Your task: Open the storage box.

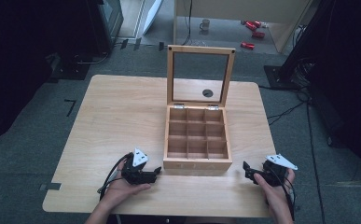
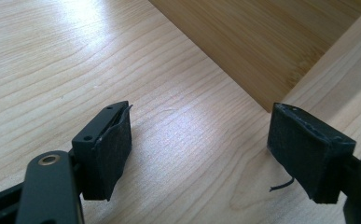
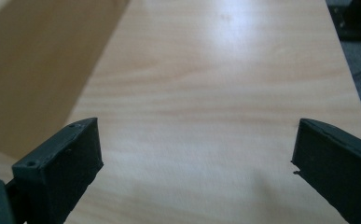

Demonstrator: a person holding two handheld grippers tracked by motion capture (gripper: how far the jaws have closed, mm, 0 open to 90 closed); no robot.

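Here's the box [image 1: 197,140], sitting a little right of centre on the table [image 1: 117,116], lid [image 1: 200,74] thrown back and standing upright on its hinges at the far edge. The lid is a wooden frame with a clear pane; you can see the tabletop straight through it, including a small dark round hole [image 1: 207,93] in the table behind. Inside the box, wooden dividers cut it into nine compartments, three by three, and every one of them looks bare down to the wood.

Left gripper [image 1: 154,174] sits low over the table's near edge, just beside the box's front left corner, jaws pointing toward it. In the left gripper view the jaws stand wide apart with nothing between them but tabletop, and the box's side wall [image 2: 262,42] rises close ahead, its corner just beyond the pads.

Right gripper [image 1: 246,170] is on the other side, near the front right corner of the box, a short gap between them. In the right gripper view its jaws are spread wide too, holding nothing, with open table [image 3: 215,93] running away ahead and the box's wall [image 3: 38,70] along the left edge.

Both hands are holding their grippers from the near edge, cables trailing back. On the floor beyond the table: a mug [image 1: 205,24] and some red cans [image 1: 253,32].
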